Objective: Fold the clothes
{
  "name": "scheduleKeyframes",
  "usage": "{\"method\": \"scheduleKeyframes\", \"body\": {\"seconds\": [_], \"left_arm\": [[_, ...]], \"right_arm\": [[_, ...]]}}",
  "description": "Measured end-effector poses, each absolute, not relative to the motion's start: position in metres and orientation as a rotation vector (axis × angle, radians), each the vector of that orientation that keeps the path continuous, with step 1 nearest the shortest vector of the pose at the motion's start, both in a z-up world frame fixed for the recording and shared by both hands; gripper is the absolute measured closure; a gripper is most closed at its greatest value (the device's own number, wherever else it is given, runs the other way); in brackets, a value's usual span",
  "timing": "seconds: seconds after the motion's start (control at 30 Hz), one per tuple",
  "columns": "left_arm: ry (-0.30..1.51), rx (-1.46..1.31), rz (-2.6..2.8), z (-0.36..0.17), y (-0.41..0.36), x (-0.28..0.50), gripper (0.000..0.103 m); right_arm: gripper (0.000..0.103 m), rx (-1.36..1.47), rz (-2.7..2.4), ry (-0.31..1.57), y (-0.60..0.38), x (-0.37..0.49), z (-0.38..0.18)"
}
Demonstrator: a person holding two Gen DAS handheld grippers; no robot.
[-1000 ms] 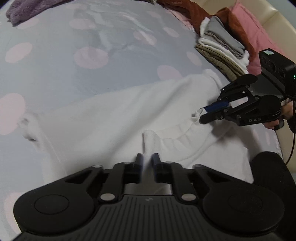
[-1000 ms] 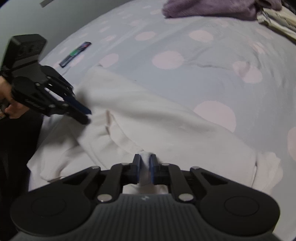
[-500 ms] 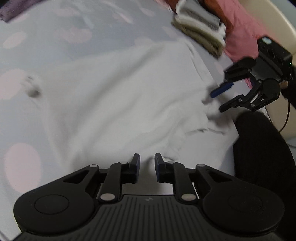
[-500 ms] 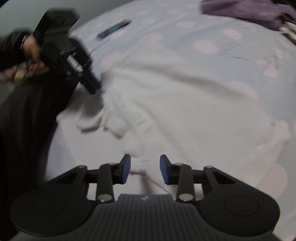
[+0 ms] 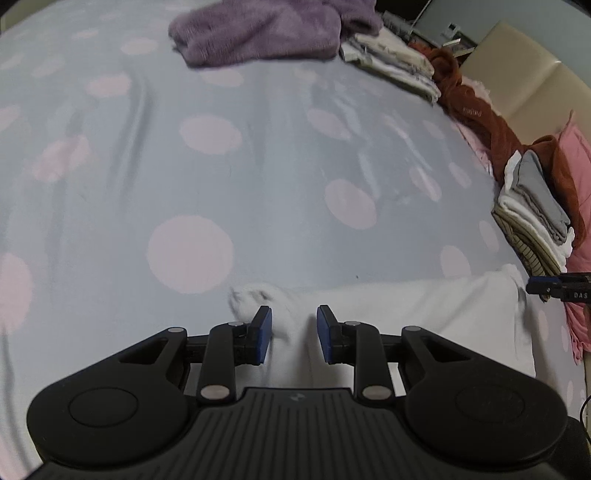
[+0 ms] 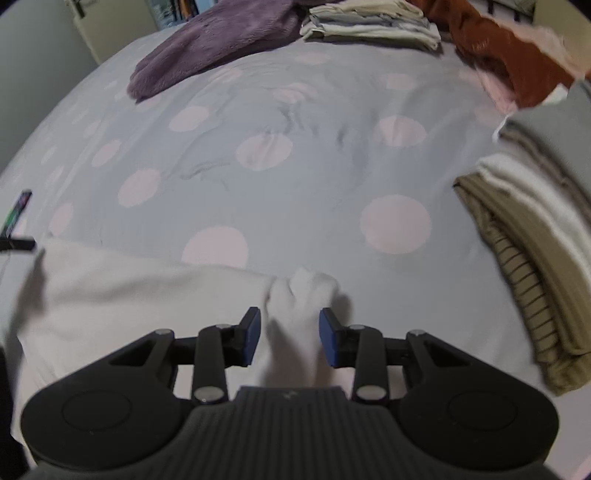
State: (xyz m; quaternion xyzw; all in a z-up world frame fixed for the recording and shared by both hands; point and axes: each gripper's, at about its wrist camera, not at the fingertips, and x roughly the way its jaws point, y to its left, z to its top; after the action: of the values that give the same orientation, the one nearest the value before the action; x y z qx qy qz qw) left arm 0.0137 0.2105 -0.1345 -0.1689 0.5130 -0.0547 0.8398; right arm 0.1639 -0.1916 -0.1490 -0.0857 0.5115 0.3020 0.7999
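Observation:
A white garment (image 5: 424,310) lies flat on the grey bedspread with pink dots (image 5: 258,166), near the front edge. My left gripper (image 5: 294,334) is open, its blue pads on either side of the garment's far left corner (image 5: 258,299). My right gripper (image 6: 290,341) is open around the bunched far right corner (image 6: 310,288) of the same garment (image 6: 129,295). The right gripper's tip (image 5: 554,288) shows at the right edge of the left wrist view. Neither gripper pinches the cloth.
A stack of folded clothes (image 6: 535,221) sits close to the right of my right gripper, also in the left wrist view (image 5: 532,218). A purple blanket (image 5: 258,29), another folded pile (image 6: 369,22) and rust and pink fabrics (image 5: 476,110) lie at the back. A dark remote (image 6: 16,212) lies far left.
Both grippers let go of the collar area, opened, and moved to the garment's far corners. The garment now lies folded over, flat along the front of the bed.

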Motion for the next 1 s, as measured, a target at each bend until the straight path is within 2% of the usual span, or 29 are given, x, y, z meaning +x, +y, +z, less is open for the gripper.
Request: {"method": "scheduleKeyframes", "body": {"seconds": [0.07,0.1,0.13,0.17,0.33,0.47,0.6,0.67,0.7,0.77,0.83,0.93,1.0], "left_arm": [[1.099,-0.360,-0.107,-0.141,0.208,0.018,0.079],[1.105,-0.369,-0.109,-0.143,0.207,0.018,0.085],[1.102,-0.394,-0.105,-0.145,0.209,0.019,0.095],[1.098,-0.422,-0.100,-0.147,0.210,0.021,0.099],[1.021,-0.584,-0.057,-0.148,0.242,0.006,0.100],[0.958,-0.605,-0.038,-0.145,0.257,-0.007,0.102],[1.026,-0.616,-0.044,-0.159,0.256,-0.003,0.103],[1.015,-0.603,-0.021,-0.159,0.256,-0.001,0.103],[0.995,-0.621,-0.025,-0.157,0.258,-0.001,0.103],[0.955,-0.643,-0.026,-0.149,0.263,-0.003,0.103],[0.943,-0.628,-0.025,-0.139,0.264,-0.006,0.099],[0.960,-0.573,-0.041,-0.126,0.261,-0.013,0.087],[0.979,-0.530,-0.061,-0.121,0.252,-0.023,0.085]], "right_arm": [[0.065,-0.167,0.612,1.116,-0.188,0.170,-0.157],[0.067,-0.165,0.592,1.127,-0.187,0.170,-0.161],[0.086,-0.151,0.577,1.140,-0.186,0.172,-0.164],[0.089,-0.128,0.564,1.154,-0.187,0.175,-0.166],[0.091,0.164,0.576,1.184,-0.224,0.190,-0.163],[0.091,0.463,0.561,1.166,-0.271,0.197,-0.165],[0.091,0.450,0.485,1.246,-0.273,0.198,-0.197],[0.082,0.437,0.495,1.243,-0.267,0.197,-0.201],[0.074,0.440,0.506,1.228,-0.265,0.197,-0.199],[0.073,0.444,0.527,1.196,-0.261,0.197,-0.195],[0.070,0.429,0.532,1.160,-0.261,0.197,-0.183],[0.068,0.355,0.543,1.129,-0.258,0.193,-0.167],[0.067,0.300,0.556,1.128,-0.255,0.184,-0.161]]}}
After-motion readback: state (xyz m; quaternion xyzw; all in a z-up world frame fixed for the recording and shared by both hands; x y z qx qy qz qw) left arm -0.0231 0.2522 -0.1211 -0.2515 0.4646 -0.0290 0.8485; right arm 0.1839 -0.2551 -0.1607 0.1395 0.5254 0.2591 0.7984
